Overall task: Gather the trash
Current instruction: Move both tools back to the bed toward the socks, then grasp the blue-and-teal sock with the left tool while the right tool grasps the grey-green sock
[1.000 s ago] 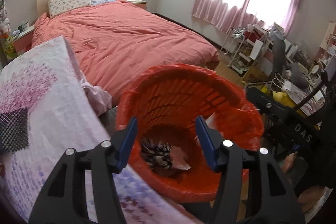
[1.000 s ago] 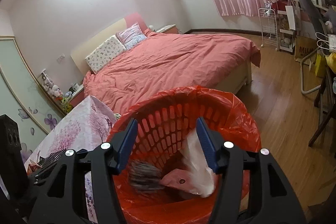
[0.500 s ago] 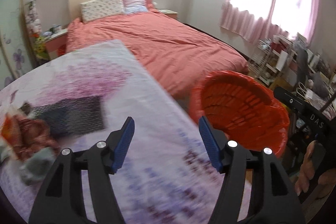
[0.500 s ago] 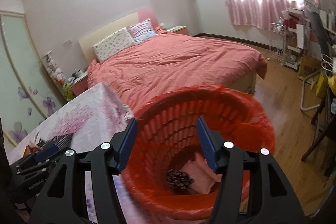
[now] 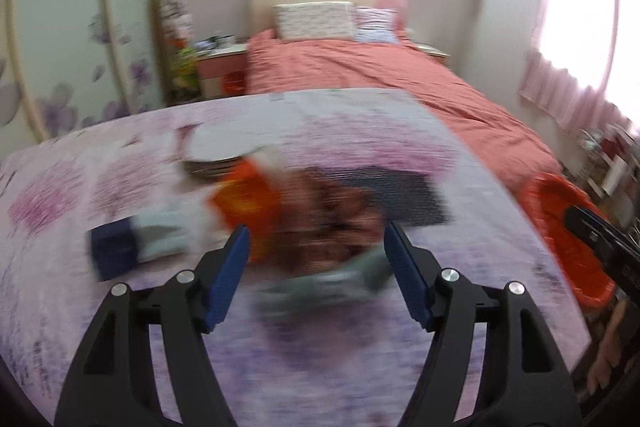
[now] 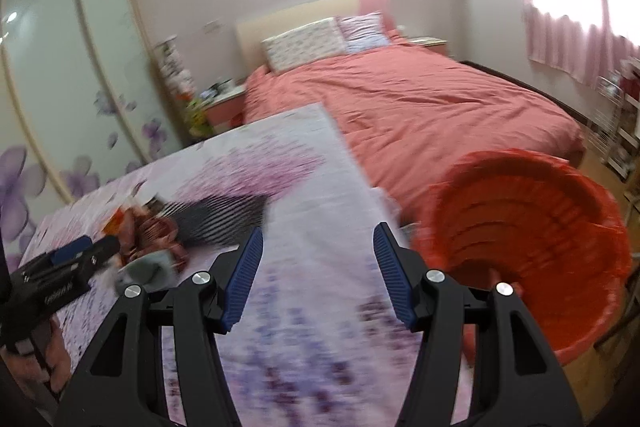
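Covering the bench (image 5: 360, 355) is a cloth printed with purple blossoms, and on it a blurred heap of trash (image 5: 320, 223) lies just ahead of the left tongs (image 5: 316, 247), whose blue jaws are spreading with nothing gripped, a dark mat (image 5: 404, 191) at one o'clock from the heap. At three o'clock off the bench edge stands the red-lined bin (image 6: 532, 247), right of the right tongs (image 6: 318, 259), which hang half open and empty. Beyond, at twelve o'clock, a bed (image 6: 420, 99) with a salmon cover runs to the wall, pink curtains (image 6: 576, 43) at two o'clock.
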{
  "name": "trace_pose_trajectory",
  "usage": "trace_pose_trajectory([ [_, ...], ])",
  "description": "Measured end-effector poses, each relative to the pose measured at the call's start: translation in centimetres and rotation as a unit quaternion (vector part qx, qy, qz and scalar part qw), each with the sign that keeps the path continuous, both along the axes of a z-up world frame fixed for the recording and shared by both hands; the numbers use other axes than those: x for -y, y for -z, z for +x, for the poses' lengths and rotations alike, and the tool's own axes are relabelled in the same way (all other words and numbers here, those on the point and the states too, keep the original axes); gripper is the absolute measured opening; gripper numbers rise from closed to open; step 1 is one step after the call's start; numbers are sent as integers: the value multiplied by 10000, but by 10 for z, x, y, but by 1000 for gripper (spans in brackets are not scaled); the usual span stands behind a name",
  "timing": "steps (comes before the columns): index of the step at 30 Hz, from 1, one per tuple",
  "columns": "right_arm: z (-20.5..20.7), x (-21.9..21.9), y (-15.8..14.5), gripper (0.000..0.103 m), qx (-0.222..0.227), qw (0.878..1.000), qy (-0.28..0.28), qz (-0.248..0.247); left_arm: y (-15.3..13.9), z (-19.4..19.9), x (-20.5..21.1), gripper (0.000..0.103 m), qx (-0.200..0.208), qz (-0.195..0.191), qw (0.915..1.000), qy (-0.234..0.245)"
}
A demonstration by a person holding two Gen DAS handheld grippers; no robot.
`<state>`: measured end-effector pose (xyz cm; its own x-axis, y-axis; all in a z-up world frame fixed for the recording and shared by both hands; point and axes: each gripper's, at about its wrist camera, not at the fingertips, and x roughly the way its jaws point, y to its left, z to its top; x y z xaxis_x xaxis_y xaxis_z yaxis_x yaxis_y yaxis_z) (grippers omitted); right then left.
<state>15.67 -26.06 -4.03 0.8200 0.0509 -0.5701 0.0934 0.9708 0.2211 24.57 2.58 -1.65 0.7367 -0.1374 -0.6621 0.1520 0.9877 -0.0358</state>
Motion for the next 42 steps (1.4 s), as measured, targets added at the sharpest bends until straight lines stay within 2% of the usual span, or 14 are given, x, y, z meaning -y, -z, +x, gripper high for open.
trace_pose_trajectory([
  [5, 12, -48, 5, 58, -148, 9987, -491, 16, 13, 10, -72, 69, -136, 198, 9967, -777],
  [9, 23, -85, 10, 58, -271, 9961, -841, 67, 20, 14, -110, 69, -233, 220, 9928, -1158],
  [16, 42, -147, 17, 58, -442, 9928, -1105, -105, 24, 29, -139, 77, -271, 209, 9893, -1418],
  [19, 47, -155, 27, 58, -694, 9913, -1072, -307, 24, 36, -141, 80, -241, 287, 9893, -1411],
  [22, 45, -150, 35, 58, -883, 9902, -1049, -280, 26, 46, -144, 83, -233, 354, 9900, -1348],
  [25, 44, -143, 44, 42, -1024, 9892, -1035, -163, 30, 58, -149, 83, -321, 393, 9895, -1351],
  [27, 45, -144, 51, 23, -1127, 9878, -1067, -145, 34, 62, -152, 83, -393, 394, 9889, -1376],
  [29, 44, -142, 55, 11, -1177, 9867, -1106, -189, 38, 65, -156, 83, -456, 343, 9888, -1379],
  [33, 39, -140, 54, 6, -1110, 9879, -1044, -282, 40, 67, -161, 83, -501, 133, 9893, -1360],
  [38, 37, -116, 44, 6, -948, 9932, -409, -537, 43, 65, -159, 83, -542, 39, 9906, -1255],
  [42, 42, -93, 42, 6, -977, 9943, -83, -419, 50, 64, -152, 82, -685, -8, 9915, -1104],
])
